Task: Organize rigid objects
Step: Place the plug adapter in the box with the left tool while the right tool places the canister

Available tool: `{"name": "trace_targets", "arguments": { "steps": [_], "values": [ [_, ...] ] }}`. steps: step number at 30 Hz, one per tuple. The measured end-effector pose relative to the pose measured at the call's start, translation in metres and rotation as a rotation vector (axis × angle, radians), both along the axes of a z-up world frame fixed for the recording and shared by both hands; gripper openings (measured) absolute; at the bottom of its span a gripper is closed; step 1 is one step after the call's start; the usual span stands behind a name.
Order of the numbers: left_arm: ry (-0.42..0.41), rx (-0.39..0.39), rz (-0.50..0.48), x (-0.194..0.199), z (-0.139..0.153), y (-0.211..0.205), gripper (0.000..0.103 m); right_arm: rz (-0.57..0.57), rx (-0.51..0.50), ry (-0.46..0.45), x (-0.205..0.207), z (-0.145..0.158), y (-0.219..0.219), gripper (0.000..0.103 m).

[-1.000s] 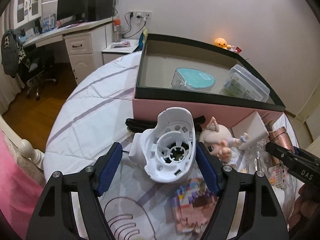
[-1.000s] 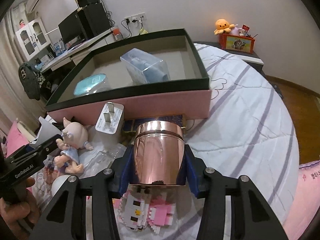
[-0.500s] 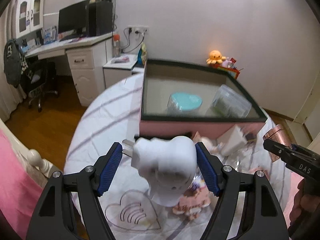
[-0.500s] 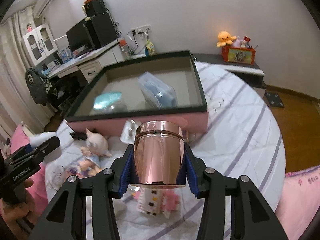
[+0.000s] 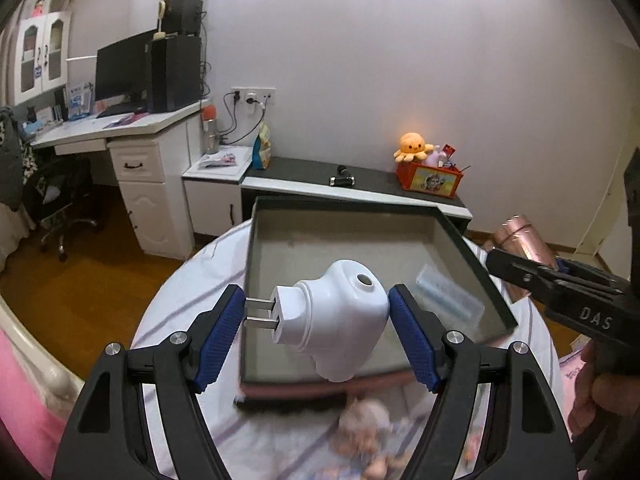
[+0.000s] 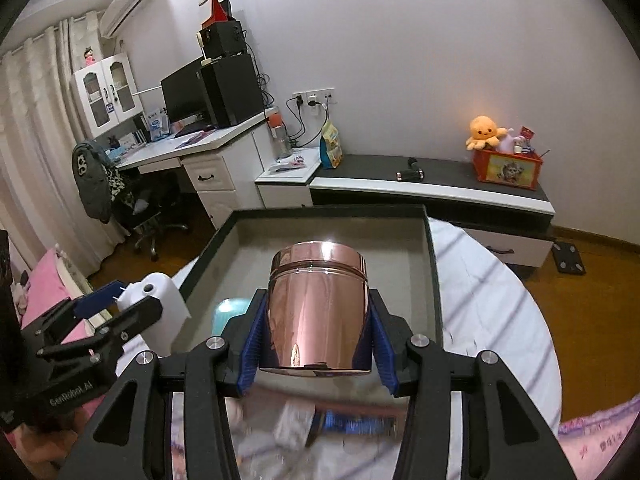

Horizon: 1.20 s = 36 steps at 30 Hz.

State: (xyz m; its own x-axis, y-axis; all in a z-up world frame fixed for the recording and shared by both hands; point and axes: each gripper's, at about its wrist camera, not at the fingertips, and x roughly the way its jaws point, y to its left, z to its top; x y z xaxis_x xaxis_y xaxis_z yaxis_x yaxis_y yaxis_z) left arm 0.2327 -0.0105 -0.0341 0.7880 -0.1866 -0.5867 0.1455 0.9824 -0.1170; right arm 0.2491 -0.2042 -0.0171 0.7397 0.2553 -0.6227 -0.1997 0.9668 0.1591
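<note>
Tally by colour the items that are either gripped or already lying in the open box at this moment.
White: 1, the white plastic plug-in device in the left gripper.
Rose-gold: 1, the shiny metal cylinder in the right gripper.
Teal: 1, the round container in the dark-rimmed box.
Clear: 1, the plastic case.
Total: 4.

1. Left gripper (image 5: 316, 332): black frame arms, ribbed blue pads (image 5: 218, 340), silver screws, "GenRobot.AI" lettering.
2. Right gripper (image 6: 318, 340): same black arms, blue pads, "DAS" lettering.

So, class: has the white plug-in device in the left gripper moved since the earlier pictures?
Yes. The white plug-in device has risen: earlier it sat low before the box's pink front, now it hangs over the open box.
</note>
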Motion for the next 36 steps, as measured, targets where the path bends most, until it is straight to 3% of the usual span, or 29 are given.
{"name": "trace_targets", "arguments": {
  "steps": [9, 19, 22, 26, 28, 36],
  "values": [
    [0.044, 0.05, 0.022, 0.083, -0.007, -0.013, 0.075, -0.034, -0.007, 0.11, 0.077, -0.027, -0.01, 0.048],
    [0.157, 0.088, 0.025, 0.131, -0.04, -0.02, 0.076, -0.046, -0.033, 0.201, 0.106, -0.053, -0.011, 0.051],
    [0.162, 0.097, 0.036, 0.13, -0.042, -0.02, 0.087, -0.047, -0.024, 0.186, 0.104, -0.051, -0.012, 0.088],
    [0.12, 0.079, 0.052, 0.115, -0.033, -0.012, 0.1, -0.062, -0.013, 0.171, 0.097, -0.043, -0.013, 0.09],
    [0.101, 0.064, 0.061, 0.104, -0.027, -0.007, 0.103, -0.078, -0.024, 0.166, 0.091, -0.039, -0.012, 0.103],
    [0.038, 0.039, 0.104, 0.047, -0.006, 0.01, 0.103, -0.111, -0.006, 0.092, 0.04, -0.019, -0.009, 0.103]
  ]
}}
